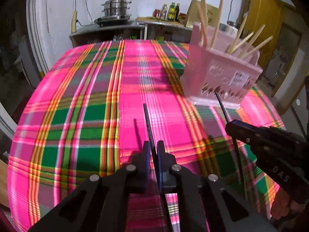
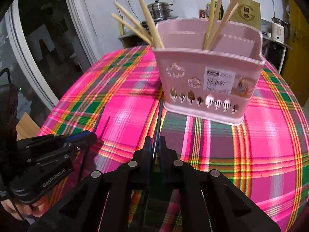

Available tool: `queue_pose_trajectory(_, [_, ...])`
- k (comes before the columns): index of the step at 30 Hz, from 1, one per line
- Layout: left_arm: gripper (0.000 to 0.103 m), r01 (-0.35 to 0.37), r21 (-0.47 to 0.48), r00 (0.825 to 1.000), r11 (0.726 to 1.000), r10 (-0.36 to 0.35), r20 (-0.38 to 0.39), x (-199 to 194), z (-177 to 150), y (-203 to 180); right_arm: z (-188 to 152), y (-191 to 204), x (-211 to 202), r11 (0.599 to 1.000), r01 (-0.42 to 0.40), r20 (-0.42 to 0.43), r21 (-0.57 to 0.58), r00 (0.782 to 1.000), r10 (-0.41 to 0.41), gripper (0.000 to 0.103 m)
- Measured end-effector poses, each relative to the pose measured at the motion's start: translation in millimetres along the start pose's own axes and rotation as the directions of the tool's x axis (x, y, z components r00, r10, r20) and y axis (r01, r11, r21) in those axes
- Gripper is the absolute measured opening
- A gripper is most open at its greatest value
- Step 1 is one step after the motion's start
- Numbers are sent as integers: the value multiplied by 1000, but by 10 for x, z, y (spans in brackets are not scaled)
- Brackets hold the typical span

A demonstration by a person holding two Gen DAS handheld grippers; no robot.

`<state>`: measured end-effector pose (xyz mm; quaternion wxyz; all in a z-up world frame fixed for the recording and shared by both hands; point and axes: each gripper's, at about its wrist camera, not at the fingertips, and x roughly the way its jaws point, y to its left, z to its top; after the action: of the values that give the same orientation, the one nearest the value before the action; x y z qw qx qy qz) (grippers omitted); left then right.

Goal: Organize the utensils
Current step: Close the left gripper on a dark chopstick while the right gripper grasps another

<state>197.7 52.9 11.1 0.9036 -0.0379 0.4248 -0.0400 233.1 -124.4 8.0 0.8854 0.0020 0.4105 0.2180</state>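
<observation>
A pink plastic utensil holder [image 1: 222,75] [image 2: 208,77] stands on the plaid tablecloth, with several pale wooden chopsticks [image 1: 249,44] [image 2: 146,25] leaning in its compartments. My left gripper [image 1: 153,148] is shut on a thin black chopstick [image 1: 147,121] that points forward over the cloth. My right gripper [image 2: 155,145] is shut on another black chopstick [image 2: 159,118] whose tip reaches the holder's base. The right gripper also shows in the left wrist view [image 1: 231,125], and the left gripper shows in the right wrist view [image 2: 87,135].
The round table carries a pink, green and orange plaid cloth [image 1: 96,106] [image 2: 260,145]. Behind it a counter holds a steel steamer pot [image 1: 115,7], bottles [image 1: 170,11] and a kettle [image 2: 278,29]. A white door frame [image 1: 36,38] stands at left.
</observation>
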Motion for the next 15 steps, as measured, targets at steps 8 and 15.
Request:
queue_pose_trajectory(8, [6, 43, 8, 995, 999, -44, 89, -482, 183, -34, 119, -63, -418, 999, -31, 83, 11, 996, 30, 6])
queue_pose_trajectory(15, [5, 65, 25, 985, 998, -68, 160, -887, 268, -92, 189, 12, -778, 999, -52, 158, -7, 986, 52, 6])
